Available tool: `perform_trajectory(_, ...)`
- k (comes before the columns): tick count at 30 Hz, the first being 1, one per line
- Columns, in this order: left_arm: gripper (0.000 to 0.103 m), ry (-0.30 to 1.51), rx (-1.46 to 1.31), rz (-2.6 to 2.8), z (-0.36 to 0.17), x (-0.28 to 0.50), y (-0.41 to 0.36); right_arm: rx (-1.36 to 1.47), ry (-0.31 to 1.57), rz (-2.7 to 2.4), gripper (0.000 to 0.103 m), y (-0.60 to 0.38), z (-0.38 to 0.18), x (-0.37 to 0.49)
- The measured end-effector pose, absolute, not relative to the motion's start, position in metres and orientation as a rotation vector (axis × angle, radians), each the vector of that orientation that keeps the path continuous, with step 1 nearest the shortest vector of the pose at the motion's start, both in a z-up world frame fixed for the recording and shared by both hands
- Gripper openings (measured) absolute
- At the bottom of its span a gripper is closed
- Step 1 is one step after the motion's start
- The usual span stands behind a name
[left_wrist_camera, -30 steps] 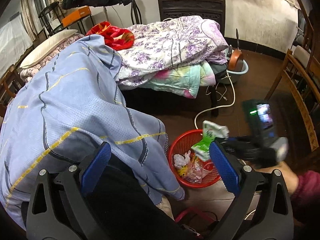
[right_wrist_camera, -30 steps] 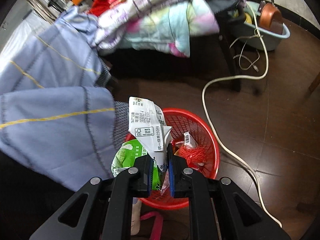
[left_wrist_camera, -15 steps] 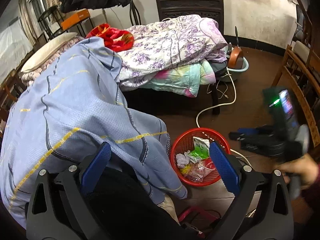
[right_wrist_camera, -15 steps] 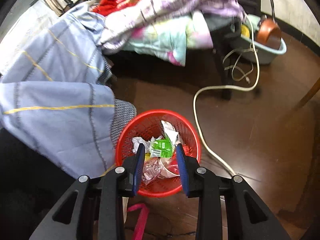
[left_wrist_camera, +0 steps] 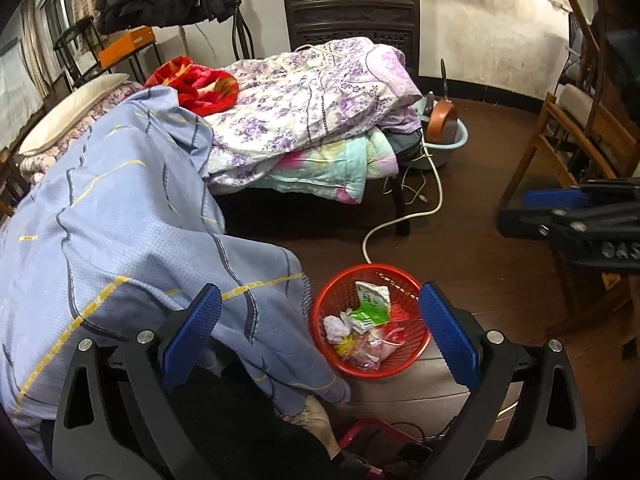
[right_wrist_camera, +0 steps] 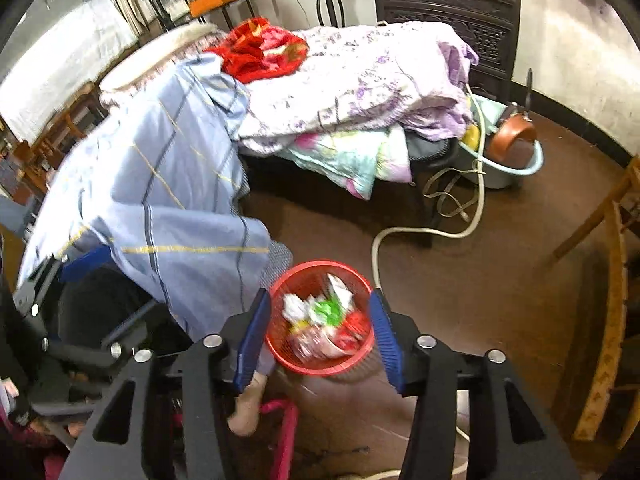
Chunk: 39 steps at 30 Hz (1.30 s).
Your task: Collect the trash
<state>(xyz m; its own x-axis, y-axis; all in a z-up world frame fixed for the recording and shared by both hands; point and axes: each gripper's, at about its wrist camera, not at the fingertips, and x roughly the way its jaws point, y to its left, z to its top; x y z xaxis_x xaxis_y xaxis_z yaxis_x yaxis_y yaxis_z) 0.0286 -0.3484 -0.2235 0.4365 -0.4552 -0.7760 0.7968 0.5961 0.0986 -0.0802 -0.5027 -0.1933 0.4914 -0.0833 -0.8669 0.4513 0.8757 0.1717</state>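
Observation:
A red mesh trash basket [left_wrist_camera: 416, 286] stands on the brown floor beside the bed; it also shows in the right wrist view [right_wrist_camera: 280, 340]. A green-and-white wrapper [left_wrist_camera: 372, 304] lies in it on top of crumpled paper and plastic; it shows in the right wrist view too [right_wrist_camera: 328, 308]. My left gripper [left_wrist_camera: 318, 334] is open and empty, held above the basket's left side. My right gripper [right_wrist_camera: 318, 336] is open and empty, high above the basket. In the left wrist view the right gripper [left_wrist_camera: 568, 212] is off at the right edge.
A blue striped sheet [left_wrist_camera: 120, 220] hangs off the bed next to the basket. A white cord [left_wrist_camera: 400, 220] runs across the floor to a blue basin [left_wrist_camera: 448, 148]. A wooden chair [left_wrist_camera: 568, 152] stands at the right. Quilts [left_wrist_camera: 312, 104] are piled on the bed.
My right gripper let the green-and-white wrapper fall into the basket, opened wide, and drew back up and to the right. The left gripper stayed open and hardly moved.

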Motion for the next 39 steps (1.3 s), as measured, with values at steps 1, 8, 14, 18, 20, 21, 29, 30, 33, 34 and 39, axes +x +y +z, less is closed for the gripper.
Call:
perform_trajectory(1,0.095,0.788,0.494,-0.821,-0.225,0.029,-0.348,0.394,1.029,-0.345,0.054,-0.501,-0.192,-0.082)
perform_trajectory(8,0.095,0.827,0.500,-0.815,-0.232,0.021,-0.341,0.359,1.081,-0.368,0.061,-0.490,-0.193,-0.111)
perform_trajectory(14,0.095,0.792,0.558,-0.764,-0.236,0.007,-0.337,0.353,1.043,-0.344,0.063,-0.478,-0.218,-0.122)
perform_trajectory(18,0.095,0.806,0.568,-0.741,-0.240,0.008,-0.335,0.349,1.034,-0.332,0.067,-0.471,-0.229,-0.122)
perform_trajectory(20,0.095,0.816,0.567,-0.738,-0.242,0.010,-0.336,0.335,1.033,-0.330,0.068,-0.469,-0.232,-0.121)
perform_trajectory(21,0.095,0.821,0.566,-0.739,-0.243,0.010,-0.337,0.333,1.031,-0.328,0.068,-0.468,-0.233,-0.120)
perform_trajectory(29,0.095,0.866,0.561,-0.749,-0.251,0.015,-0.341,0.331,1.036,-0.316,0.073,-0.463,-0.240,-0.115)
perform_trajectory(30,0.095,0.867,0.564,-0.749,-0.251,0.015,-0.341,0.335,1.039,-0.313,0.073,-0.462,-0.241,-0.115)
perform_trajectory(33,0.095,0.867,0.578,-0.746,-0.253,0.014,-0.343,0.342,1.047,-0.305,0.074,-0.460,-0.242,-0.113)
perform_trajectory(34,0.095,0.863,0.583,-0.744,-0.254,0.013,-0.343,0.344,1.048,-0.304,0.074,-0.460,-0.243,-0.113)
perform_trajectory(39,0.095,0.860,0.594,-0.739,-0.254,0.013,-0.344,0.346,1.043,-0.301,0.077,-0.459,-0.241,-0.113)
